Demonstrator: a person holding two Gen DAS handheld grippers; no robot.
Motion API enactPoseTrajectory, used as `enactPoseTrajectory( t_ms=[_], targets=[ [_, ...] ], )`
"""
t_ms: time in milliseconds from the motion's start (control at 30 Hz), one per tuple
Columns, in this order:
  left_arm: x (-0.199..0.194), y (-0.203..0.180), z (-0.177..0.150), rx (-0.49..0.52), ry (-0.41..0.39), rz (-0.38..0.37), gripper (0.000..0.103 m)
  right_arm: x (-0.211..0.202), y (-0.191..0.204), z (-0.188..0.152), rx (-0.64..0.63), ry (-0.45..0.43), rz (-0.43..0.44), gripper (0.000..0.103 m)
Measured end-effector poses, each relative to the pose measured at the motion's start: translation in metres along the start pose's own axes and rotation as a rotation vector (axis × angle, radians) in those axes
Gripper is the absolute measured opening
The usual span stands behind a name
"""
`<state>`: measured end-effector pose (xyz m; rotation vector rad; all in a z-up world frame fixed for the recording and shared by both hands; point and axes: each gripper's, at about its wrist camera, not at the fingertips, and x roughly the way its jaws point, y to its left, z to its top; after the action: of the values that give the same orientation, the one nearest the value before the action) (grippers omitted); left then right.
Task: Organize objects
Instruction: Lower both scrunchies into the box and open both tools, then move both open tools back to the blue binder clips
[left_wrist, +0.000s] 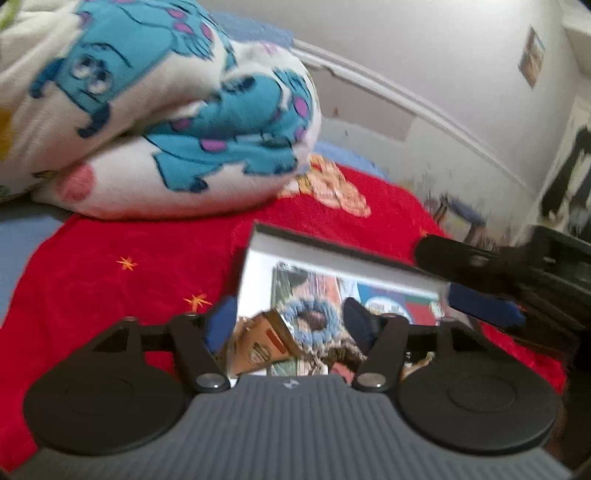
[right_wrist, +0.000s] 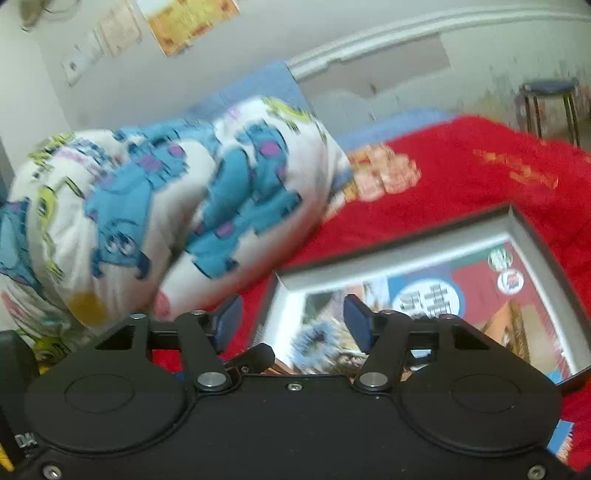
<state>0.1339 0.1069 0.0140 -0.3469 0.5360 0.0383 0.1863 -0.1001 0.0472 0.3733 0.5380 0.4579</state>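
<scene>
Two grippers are hovering over an open box (left_wrist: 332, 258) that is lying on a red blanket (left_wrist: 129, 240). The box, grey-walled with a dark rim, is holding printed packets and a blue-and-white crocheted ring (left_wrist: 310, 321). The left gripper (left_wrist: 288, 325) is sitting just above the ring with its fingers spread apart and pinching nothing. The right gripper (right_wrist: 291, 321) is hanging over the near left corner of the box (right_wrist: 517, 236), fingers likewise spread and empty; in the left view its blue-tipped finger (left_wrist: 480, 306) is reaching in at the box's right edge. A folded cartoon-print quilt (right_wrist: 166, 206) is resting on the blanket behind the box. A stool (right_wrist: 550, 99) is standing by the wall.
</scene>
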Motion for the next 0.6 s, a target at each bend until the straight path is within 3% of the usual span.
enactPoseTrajectory(
  t_ms=[167, 400, 600],
  targets=[
    [-0.026, -0.008, 0.001, 0.020, -0.053, 0.005, 0.087, -0.047, 0.003, 0.011, -0.011, -0.076, -0.007, 0.082],
    [-0.039, -0.049, -0.016, 0.110, -0.054, -0.091, 0.089, -0.105, -0.031, 0.016, 0.046, -0.095, -0.092, 0.085],
    [-0.040, -0.084, -0.044, 0.195, 0.005, -0.175, 0.092, -0.147, -0.056, -0.001, 0.058, -0.110, -0.251, 0.088]
  ],
)
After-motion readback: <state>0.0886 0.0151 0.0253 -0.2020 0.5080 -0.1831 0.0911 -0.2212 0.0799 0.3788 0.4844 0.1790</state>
